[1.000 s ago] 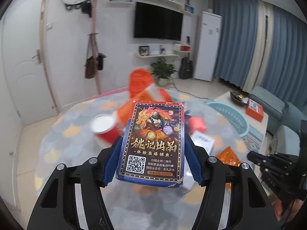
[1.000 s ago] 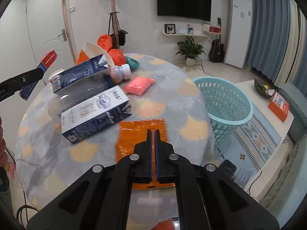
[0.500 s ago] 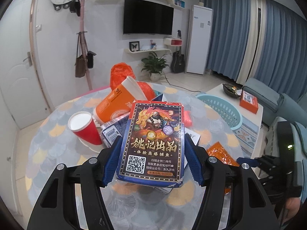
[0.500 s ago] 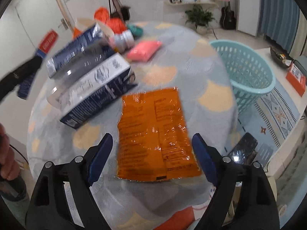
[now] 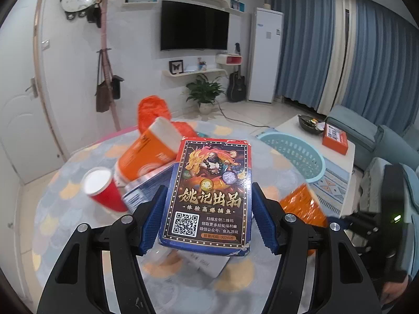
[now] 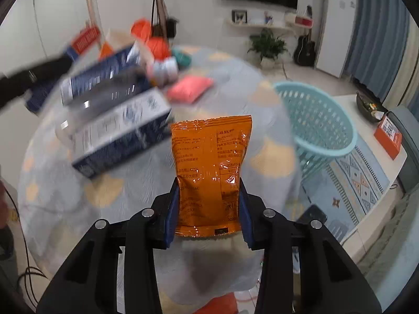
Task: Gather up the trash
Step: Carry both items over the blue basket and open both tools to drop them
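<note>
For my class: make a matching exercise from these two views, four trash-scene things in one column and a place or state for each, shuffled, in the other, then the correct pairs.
1. card box
2. orange snack bag
3. red paper cup
4. teal basket

a. on the floor beside the table
b. in the right gripper
c. in the left gripper
d. on the table, white inside

Pairs: 1-c, 2-b, 3-d, 4-a

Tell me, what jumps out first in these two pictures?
A dark card box printed with a dragon sits clamped in the left gripper, filling that view. The right gripper pinches a shiny orange snack bag above the table, with a turquoise basket to its right.
</note>
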A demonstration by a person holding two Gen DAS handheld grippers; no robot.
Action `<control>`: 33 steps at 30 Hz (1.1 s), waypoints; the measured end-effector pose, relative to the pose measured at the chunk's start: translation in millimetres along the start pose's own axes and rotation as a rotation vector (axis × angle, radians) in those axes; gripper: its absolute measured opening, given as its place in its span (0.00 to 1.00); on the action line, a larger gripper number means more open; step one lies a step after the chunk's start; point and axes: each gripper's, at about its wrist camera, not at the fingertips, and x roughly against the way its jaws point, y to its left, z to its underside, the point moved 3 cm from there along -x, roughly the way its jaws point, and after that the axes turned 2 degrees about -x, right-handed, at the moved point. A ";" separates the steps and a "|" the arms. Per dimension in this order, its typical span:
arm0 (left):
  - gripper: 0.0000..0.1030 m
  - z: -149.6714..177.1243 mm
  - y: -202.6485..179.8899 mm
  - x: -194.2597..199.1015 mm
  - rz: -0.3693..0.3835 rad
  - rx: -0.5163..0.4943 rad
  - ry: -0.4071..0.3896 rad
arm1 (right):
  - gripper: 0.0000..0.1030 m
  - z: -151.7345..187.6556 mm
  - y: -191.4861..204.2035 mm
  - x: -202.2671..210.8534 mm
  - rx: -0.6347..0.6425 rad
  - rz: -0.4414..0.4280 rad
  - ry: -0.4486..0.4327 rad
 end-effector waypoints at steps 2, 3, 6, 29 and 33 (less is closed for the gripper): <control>0.59 -6.5 -7.2 -6.5 0.018 -0.009 -0.001 | 0.35 -9.5 -10.2 7.0 -0.007 0.021 -0.036; 0.59 -11.7 -12.4 -11.4 0.032 -0.013 -0.003 | 0.35 -16.7 -18.8 11.2 -0.016 0.037 -0.058; 0.59 -26.8 -25.7 -21.9 0.071 -0.017 -0.009 | 0.35 -40.0 -48.1 16.6 -0.054 0.084 -0.110; 0.59 -122.1 -163.4 -181.8 0.256 -0.085 0.101 | 0.51 -93.1 -228.4 -124.3 -0.476 0.149 -0.024; 0.60 -116.9 -173.2 -217.2 0.270 -0.082 0.172 | 0.64 -82.6 -239.0 -143.3 -0.516 0.142 0.019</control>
